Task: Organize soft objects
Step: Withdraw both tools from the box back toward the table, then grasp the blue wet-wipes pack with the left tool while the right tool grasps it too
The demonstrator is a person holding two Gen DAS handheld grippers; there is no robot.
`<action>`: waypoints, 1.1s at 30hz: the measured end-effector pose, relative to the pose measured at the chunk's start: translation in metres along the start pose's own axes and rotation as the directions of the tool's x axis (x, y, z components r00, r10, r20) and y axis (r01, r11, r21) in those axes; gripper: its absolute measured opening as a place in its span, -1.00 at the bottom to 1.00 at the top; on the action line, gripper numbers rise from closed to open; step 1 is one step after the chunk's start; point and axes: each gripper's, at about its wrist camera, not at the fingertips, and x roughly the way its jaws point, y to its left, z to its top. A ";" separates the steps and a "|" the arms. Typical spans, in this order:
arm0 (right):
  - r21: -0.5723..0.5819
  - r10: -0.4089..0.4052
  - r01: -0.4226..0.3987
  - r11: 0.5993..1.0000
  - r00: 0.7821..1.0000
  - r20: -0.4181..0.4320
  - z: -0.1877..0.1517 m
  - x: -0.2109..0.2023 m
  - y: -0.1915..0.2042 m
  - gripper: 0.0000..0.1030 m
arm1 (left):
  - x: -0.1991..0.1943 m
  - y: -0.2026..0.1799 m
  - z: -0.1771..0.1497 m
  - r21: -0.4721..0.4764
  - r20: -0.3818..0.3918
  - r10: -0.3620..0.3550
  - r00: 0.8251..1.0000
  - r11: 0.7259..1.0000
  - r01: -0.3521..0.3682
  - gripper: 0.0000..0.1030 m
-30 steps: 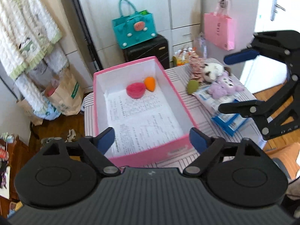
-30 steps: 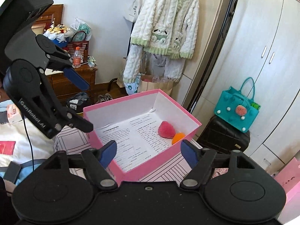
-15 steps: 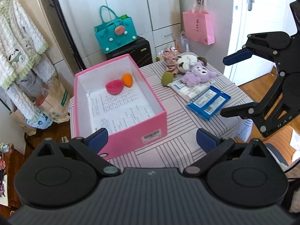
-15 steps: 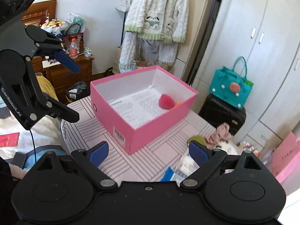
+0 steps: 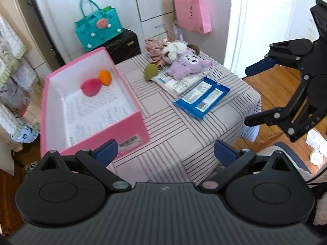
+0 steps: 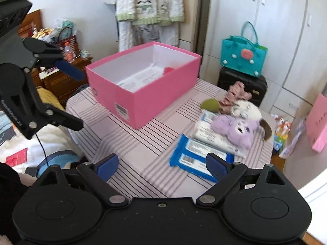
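A pink box (image 5: 130, 134) stands on the left of the striped table (image 5: 179, 134), with a pink soft ball (image 5: 91, 86) and an orange one (image 5: 105, 77) inside at its far end. On the table's far right lie a green soft piece (image 5: 150, 71), a purple plush (image 5: 188, 64), a white plush (image 5: 175, 51) and a pink ruffled cloth (image 5: 154, 48). My left gripper (image 5: 164, 152) hangs open over the table's near edge, empty. My right gripper (image 6: 162, 163) is open and empty too, above the table in front of the purple plush (image 6: 235, 128); it also shows at the right in the left wrist view (image 5: 253, 94).
A blue wipes pack (image 5: 201, 97) and a white pack (image 5: 175, 82) lie under and beside the plush toys. Behind the table stand a black suitcase (image 5: 124, 45) with a teal bag (image 5: 98, 30). A pink bag (image 5: 192, 15) hangs by the door. Clothes hang at left.
Both grippers have drawn back from over the pink box and sunk lower, swinging right towards the toys. The right gripper's jaws have spread wider. Nothing was picked up.
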 end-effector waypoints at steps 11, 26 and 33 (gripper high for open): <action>-0.047 -0.061 0.075 0.996 0.967 0.246 -0.056 -0.001 -0.044 0.84 | 0.056 -0.002 -0.008 -0.154 0.080 -0.072 0.994 0.985 0.084 0.93; 0.171 -0.144 0.113 0.979 0.973 0.179 -0.078 0.051 -0.099 0.41 | 0.122 -0.029 -0.007 -0.243 0.200 -0.220 0.955 0.933 0.266 0.84; 0.248 -0.076 0.035 0.968 0.984 0.160 -0.083 0.070 -0.121 0.41 | 0.149 -0.031 0.003 -0.281 0.224 -0.170 0.959 0.932 0.231 0.55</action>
